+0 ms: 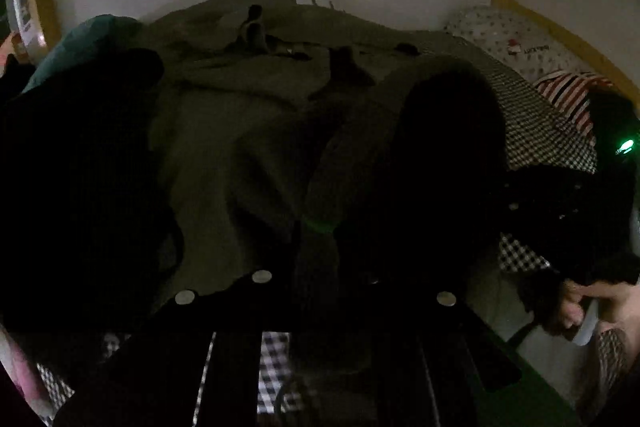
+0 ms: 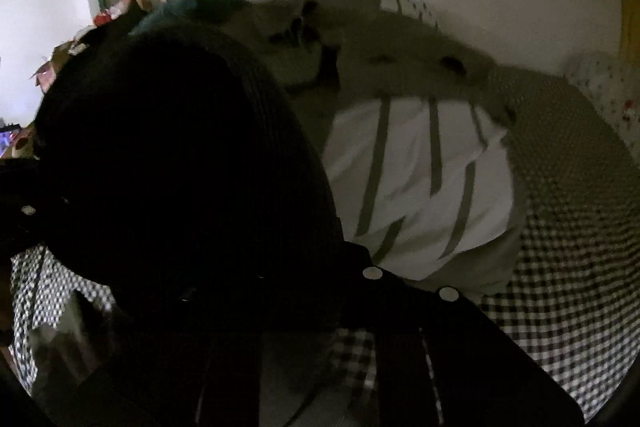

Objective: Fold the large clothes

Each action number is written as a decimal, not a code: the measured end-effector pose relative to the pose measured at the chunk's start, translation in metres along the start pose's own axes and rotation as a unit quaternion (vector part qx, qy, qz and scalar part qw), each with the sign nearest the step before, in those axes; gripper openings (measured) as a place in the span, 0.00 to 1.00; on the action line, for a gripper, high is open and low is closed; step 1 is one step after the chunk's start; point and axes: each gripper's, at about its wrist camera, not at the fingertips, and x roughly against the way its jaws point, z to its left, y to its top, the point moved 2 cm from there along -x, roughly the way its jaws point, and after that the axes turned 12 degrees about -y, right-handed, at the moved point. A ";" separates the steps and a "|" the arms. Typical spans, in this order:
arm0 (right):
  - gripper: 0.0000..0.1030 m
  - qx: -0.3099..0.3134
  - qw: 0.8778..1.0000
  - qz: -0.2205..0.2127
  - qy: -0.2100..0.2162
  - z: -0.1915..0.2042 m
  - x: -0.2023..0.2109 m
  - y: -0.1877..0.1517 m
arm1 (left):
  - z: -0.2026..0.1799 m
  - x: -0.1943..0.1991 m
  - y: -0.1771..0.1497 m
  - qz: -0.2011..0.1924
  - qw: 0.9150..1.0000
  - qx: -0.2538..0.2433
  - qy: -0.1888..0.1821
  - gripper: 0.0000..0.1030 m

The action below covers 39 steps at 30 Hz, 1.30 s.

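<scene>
The left gripper (image 1: 316, 227) filled the lower half of its frame as two dark fingers, one at lower left and one at centre right. Its fingers (image 1: 440, 167) stood well apart, with olive cloth showing in the gap between them; whether they pinched any of it could not be told in the gloom. That cloth belonged to the olive garment (image 1: 248, 115), which spread from the gap up to the top centre of the frame, rumpled, with dark tabs near its upper edge. It lay on a checked sheet (image 1: 540, 131) that showed at right and along the bottom. At lower right a hand (image 1: 580, 307) held a pale handle.

In the right wrist view the right gripper (image 2: 256, 227) was mostly a dark mass at left and centre; its opening could not be told. Just right of it lay a white striped cloth (image 2: 420, 187), at centre frame, with the olive garment (image 2: 400, 39) heaped above it toward the top. A dotted pillow (image 2: 608, 87) sat at the right edge, and the checked sheet (image 2: 580, 247) ran across the lower right.
</scene>
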 end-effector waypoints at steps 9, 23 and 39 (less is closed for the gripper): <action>0.11 0.064 0.993 -0.096 -0.014 0.017 0.094 0.002 | -0.008 0.061 -0.020 -0.042 0.999 0.023 0.015 0.09; 0.11 0.201 0.961 -0.181 -0.050 0.065 0.229 -0.188 | -0.062 0.122 -0.203 -0.030 0.998 0.002 0.051 0.10; 0.64 0.188 0.976 -0.102 -0.036 0.063 0.246 -0.293 | -0.098 0.159 -0.319 -0.028 0.995 -0.053 0.084 0.78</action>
